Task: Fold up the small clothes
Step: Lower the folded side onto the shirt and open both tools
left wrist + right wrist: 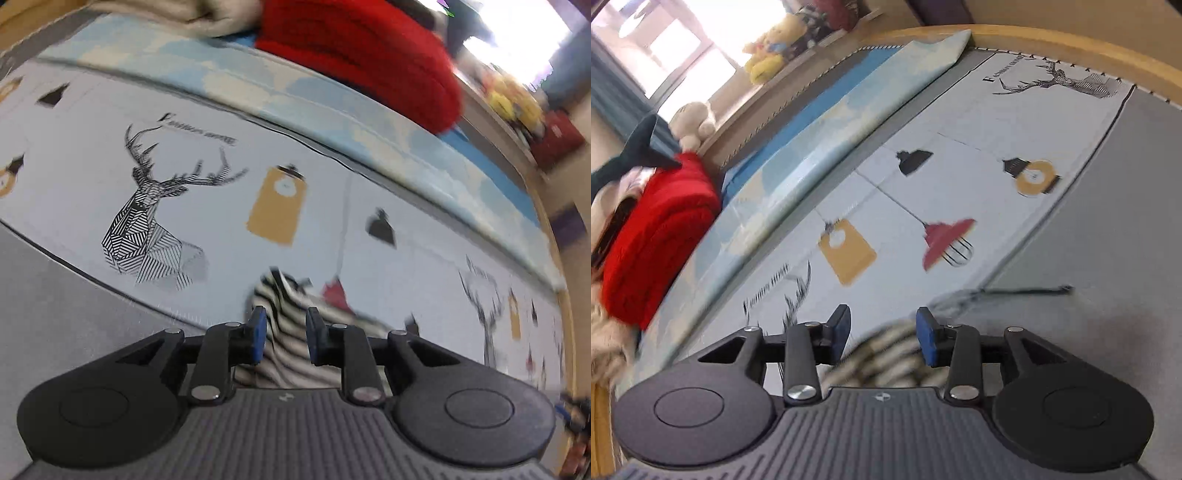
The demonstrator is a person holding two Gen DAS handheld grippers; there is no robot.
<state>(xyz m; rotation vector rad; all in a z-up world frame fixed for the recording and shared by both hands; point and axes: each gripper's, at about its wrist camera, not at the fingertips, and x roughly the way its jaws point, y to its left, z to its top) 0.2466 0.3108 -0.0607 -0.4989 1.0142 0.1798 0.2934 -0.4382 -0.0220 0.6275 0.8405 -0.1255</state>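
The striped garment [288,332] lies on the printed mat [92,177], below both grippers. Left gripper [284,336] and right gripper [882,332] stand apart, apparently gripping nothing. Pinch matching corners, fold evenly, smooth flat.

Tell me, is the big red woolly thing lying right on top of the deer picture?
No, the red knit sits back on the blue-and-white cloth, well apart from the deer print.
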